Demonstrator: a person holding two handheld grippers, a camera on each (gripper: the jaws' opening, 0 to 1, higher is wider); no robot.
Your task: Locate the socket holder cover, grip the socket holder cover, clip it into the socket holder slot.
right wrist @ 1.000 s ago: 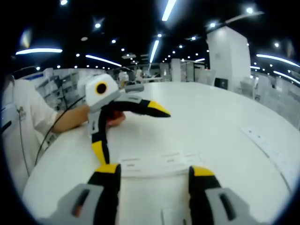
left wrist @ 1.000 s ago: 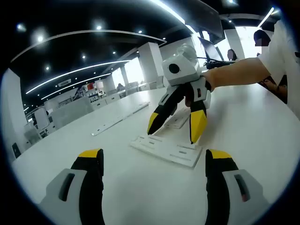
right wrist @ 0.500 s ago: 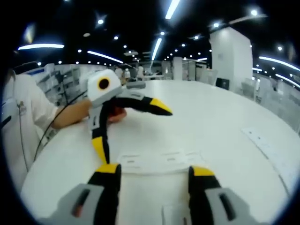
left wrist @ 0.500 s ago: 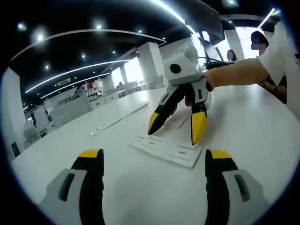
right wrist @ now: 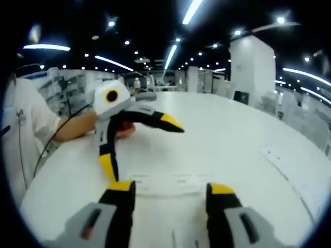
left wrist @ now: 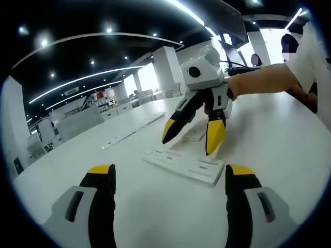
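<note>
Hovering with jaws spread and empty, the right gripper [left wrist: 191,134] and left gripper [right wrist: 138,147] flank the socket holder [left wrist: 182,165] mid-tabletop [left wrist: 279,134].

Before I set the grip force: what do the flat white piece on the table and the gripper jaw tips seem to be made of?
The flat white piece looks like moulded plastic: matte white, thin, with raised ribs and small cut-outs. The right gripper has black jaws capped with yellow tips, which look like matte rubber or soft plastic, though the look leaves that open. The left gripper has the same yellow-on-black jaws, spread wide.
</note>
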